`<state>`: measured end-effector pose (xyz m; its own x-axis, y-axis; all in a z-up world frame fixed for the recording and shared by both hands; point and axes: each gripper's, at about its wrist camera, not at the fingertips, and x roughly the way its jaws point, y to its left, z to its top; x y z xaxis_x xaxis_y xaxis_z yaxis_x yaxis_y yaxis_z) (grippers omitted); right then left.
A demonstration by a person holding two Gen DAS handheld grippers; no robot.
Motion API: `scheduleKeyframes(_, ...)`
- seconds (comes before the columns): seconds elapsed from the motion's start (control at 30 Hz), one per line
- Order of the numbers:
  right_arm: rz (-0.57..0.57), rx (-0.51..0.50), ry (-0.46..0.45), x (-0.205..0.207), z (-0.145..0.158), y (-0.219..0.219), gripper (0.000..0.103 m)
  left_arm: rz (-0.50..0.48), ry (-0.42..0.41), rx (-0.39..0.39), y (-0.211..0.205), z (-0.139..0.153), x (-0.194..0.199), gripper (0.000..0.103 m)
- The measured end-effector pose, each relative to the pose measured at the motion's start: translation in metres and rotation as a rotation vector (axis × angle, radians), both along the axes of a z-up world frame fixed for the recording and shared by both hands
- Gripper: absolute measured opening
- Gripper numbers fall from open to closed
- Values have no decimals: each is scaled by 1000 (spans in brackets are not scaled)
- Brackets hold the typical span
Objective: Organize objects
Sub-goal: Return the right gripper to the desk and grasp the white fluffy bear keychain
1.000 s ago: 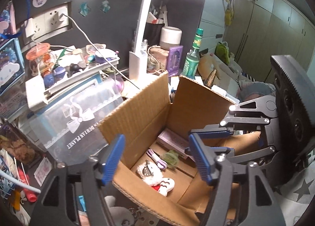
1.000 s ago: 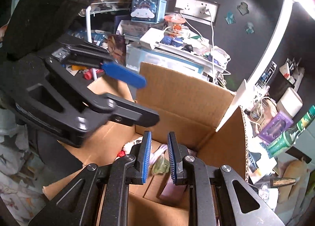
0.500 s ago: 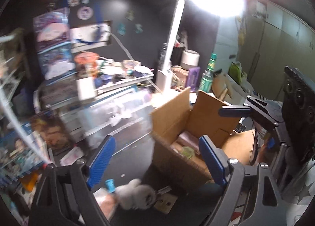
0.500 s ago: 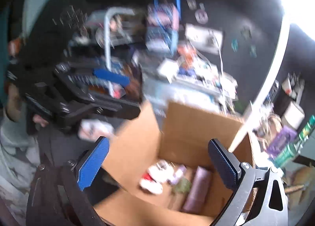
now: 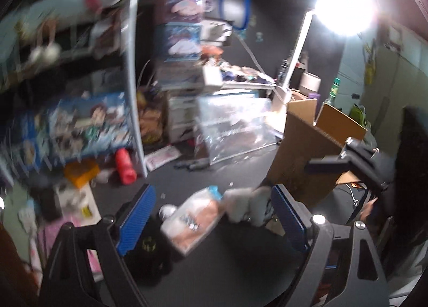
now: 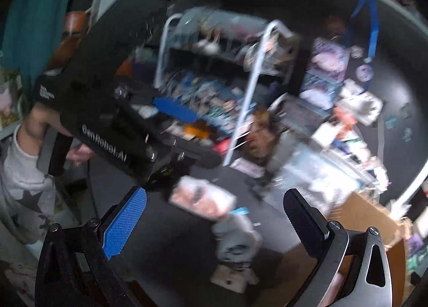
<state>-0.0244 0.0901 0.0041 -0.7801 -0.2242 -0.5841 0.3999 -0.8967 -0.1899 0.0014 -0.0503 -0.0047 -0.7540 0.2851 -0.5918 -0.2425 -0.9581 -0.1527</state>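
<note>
both the left tongs [image 5: 211, 216] and right tongs [image 6: 214, 218] gape empty over the tabletop [image 5: 227, 267], likely next closing on the clear packet [image 5: 191, 222] or grey plush [image 5: 248, 206] for the cardboard box [image 5: 302, 152].

Left of the cardboard box [image 5: 307, 152], the shelf rack [image 5: 80, 66] smears into unreadable streaks. The plastic packet [image 5: 192, 221] beside the box shows illegible print. The box's inside is hidden.

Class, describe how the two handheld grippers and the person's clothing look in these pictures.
Both the left gripper and the right gripper have black frames with silver screws and ribbed blue pads. The left gripper's body carries white lettering. The person's sleeve is pale grey with dark stars.
</note>
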Motion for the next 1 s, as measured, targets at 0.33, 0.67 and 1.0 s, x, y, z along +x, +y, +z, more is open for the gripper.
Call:
scheduleKeyframes(0.33, -285, 151, -146, -59, -96, 15, 102, 31, -90, 80, -11, -50, 11, 86)
scheduleKeyframes(0.67, -307, 53, -314, -91, -127, 42, 58, 16, -107, 95, -11, -52, 9, 86)
scheduleKeyframes(1.0, -221, 14, -281, -60, -112, 30, 43, -62, -154, 147, 3, -61, -3, 86)
